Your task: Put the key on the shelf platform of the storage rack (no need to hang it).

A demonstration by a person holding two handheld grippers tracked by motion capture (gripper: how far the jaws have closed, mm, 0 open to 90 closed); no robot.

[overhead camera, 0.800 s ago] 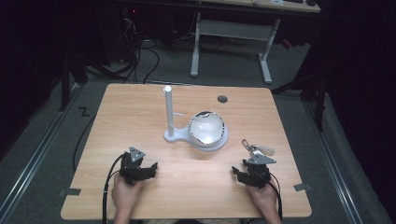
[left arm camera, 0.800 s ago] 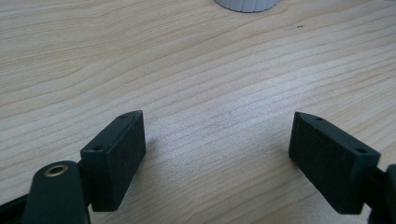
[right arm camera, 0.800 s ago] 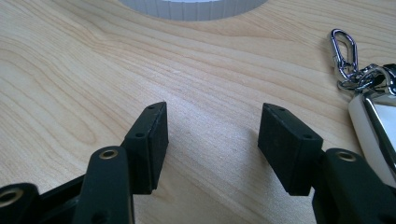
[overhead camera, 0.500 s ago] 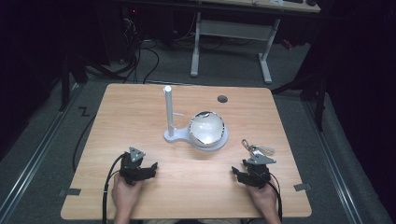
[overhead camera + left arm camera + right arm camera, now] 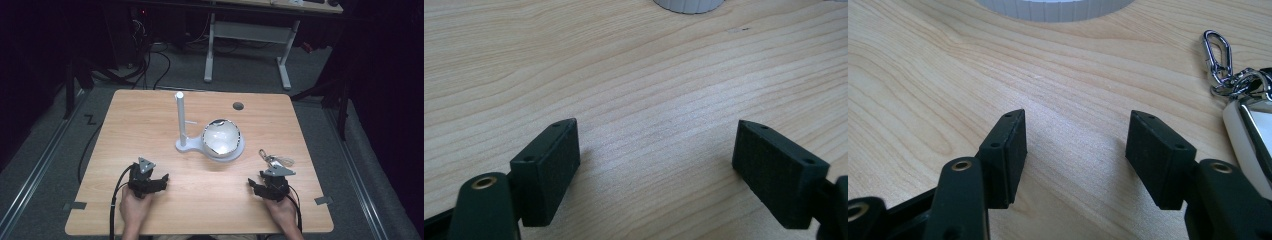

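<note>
We hold our left gripper (image 5: pixel 150 181) and our right gripper (image 5: pixel 266 186) low over the wooden table (image 5: pixel 150 115), both with jaws apart and nothing between them. The keyring (image 5: pixel 274 160) lies on the table just beside our right gripper. The white stand (image 5: pixel 182 127) and shiny bowl (image 5: pixel 221 137) sit farther back.

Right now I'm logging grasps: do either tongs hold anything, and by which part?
Nothing is held. The left tongs and right tongs stand open over bare table; the keychain lies untouched beside the right tongs.
</note>
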